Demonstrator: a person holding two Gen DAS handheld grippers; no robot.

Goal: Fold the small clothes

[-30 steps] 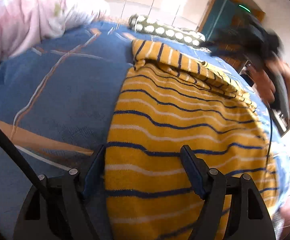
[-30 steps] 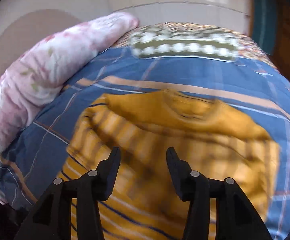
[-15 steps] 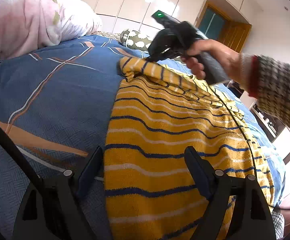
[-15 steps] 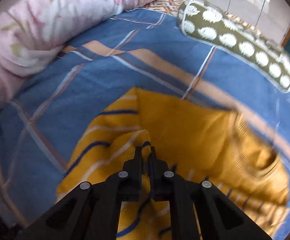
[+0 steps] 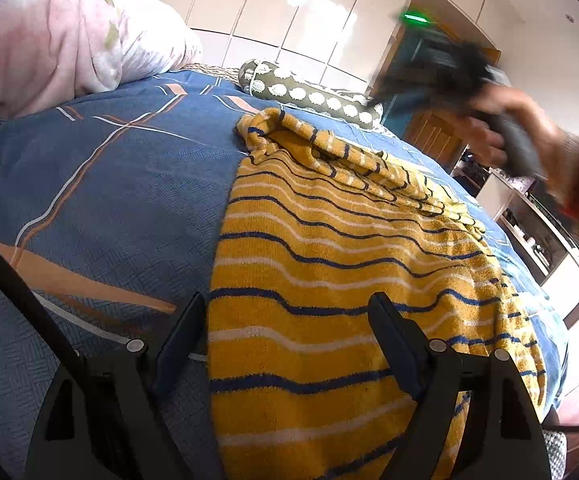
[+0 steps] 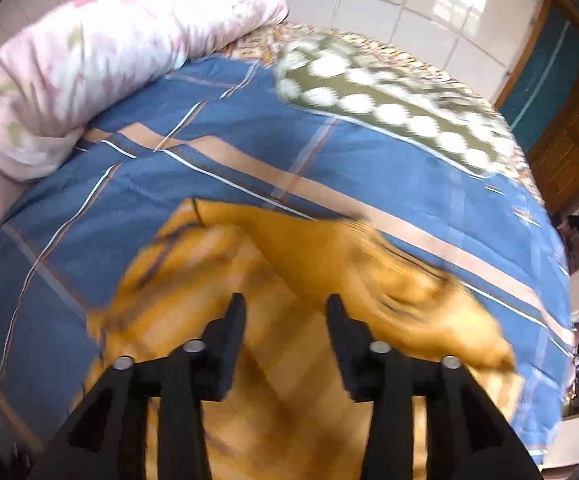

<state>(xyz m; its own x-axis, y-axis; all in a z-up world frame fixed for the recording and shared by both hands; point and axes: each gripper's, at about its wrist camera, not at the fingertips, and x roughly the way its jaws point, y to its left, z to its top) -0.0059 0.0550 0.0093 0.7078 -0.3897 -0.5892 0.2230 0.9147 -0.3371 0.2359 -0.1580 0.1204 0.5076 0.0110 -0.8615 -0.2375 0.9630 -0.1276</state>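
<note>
A yellow sweater (image 5: 329,264) with blue and white stripes lies flat on the blue bed cover (image 5: 109,184). Its far sleeve is folded in over the body. My left gripper (image 5: 285,320) is open and empty, low over the sweater's near left edge. My right gripper (image 6: 285,312) is open and empty above the sweater (image 6: 273,320), which is blurred in the right wrist view. In the left wrist view the right gripper (image 5: 441,68) is a dark blur held up in a hand at the upper right.
A pink floral quilt (image 5: 61,40) is bunched at the far left of the bed. A green bolster (image 5: 309,96) with white spots lies along the far edge. White wardrobe doors and a wooden door (image 5: 429,140) stand behind. A white shelf (image 5: 549,240) is at the right.
My right gripper was shut on the sleeve end half a second ago; it has let go, opened and lifted away to the right. The sleeve now lies folded. My left gripper has barely moved.
</note>
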